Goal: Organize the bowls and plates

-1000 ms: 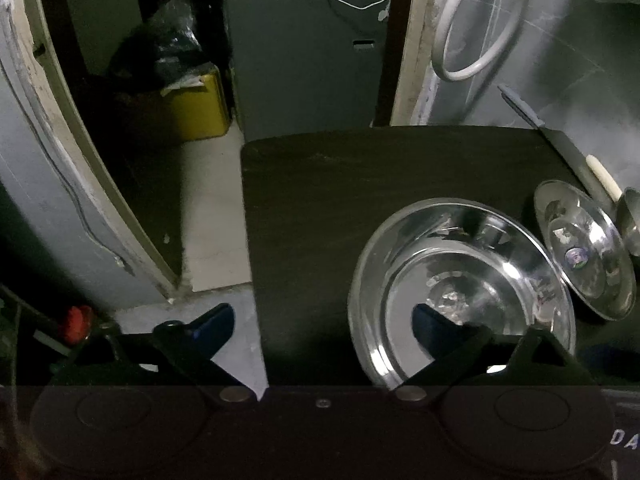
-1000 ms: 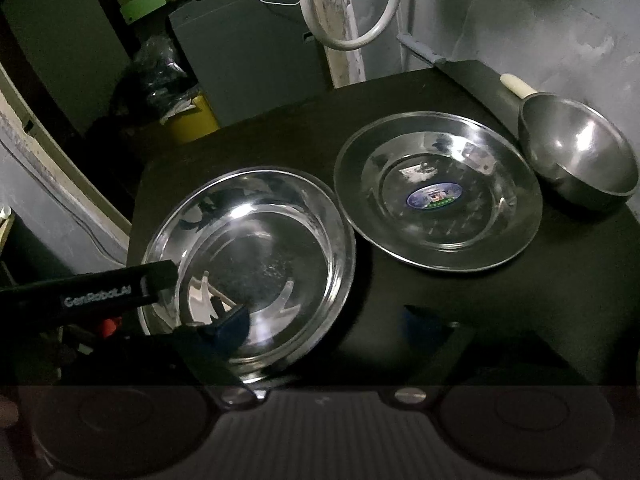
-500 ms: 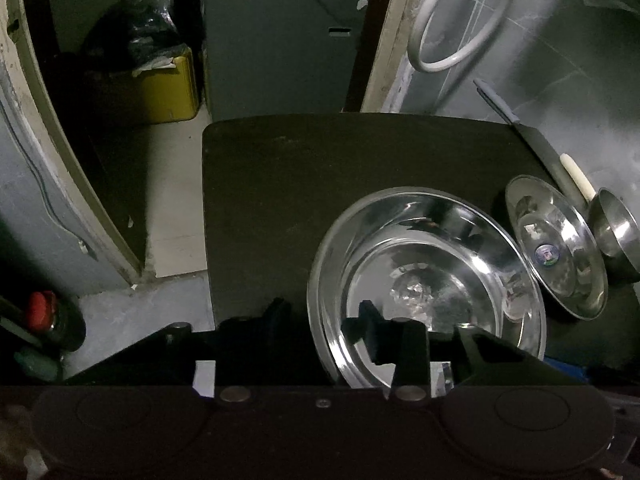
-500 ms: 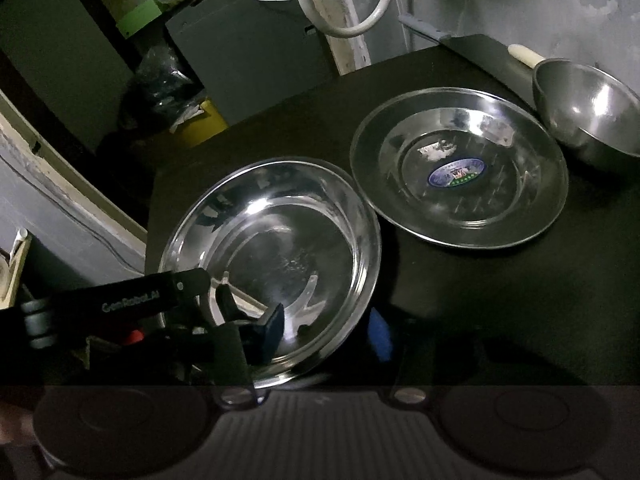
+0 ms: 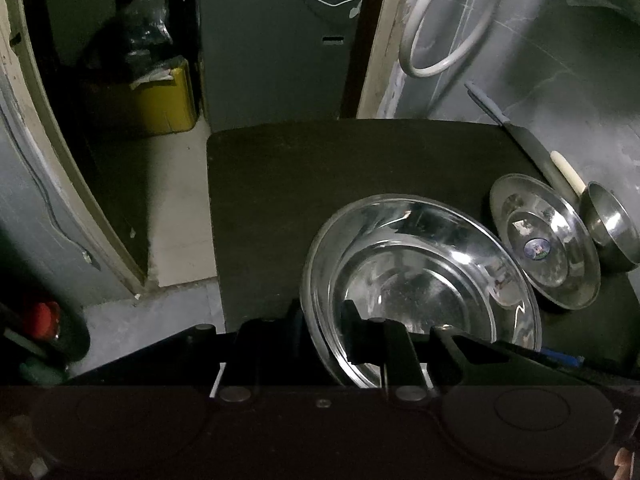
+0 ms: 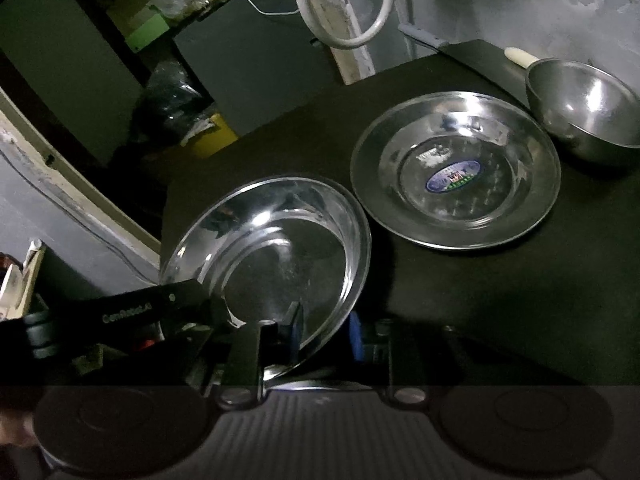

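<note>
Both claws now closing on bowl (image 5: 420, 276)

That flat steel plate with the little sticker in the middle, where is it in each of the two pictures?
Left wrist view: the plate lies at the right edge, seen edge-on and squashed.
Right wrist view: the plate lies upper right of centre, seen wide and round.
Shared landmark: the small bowl just beyond it.

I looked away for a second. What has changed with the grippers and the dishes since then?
Both grippers were wide open; now the left gripper and right gripper are closing on the near rim of the big steel dish, one finger inside, one outside. The plate and small bowl stayed put.
</note>
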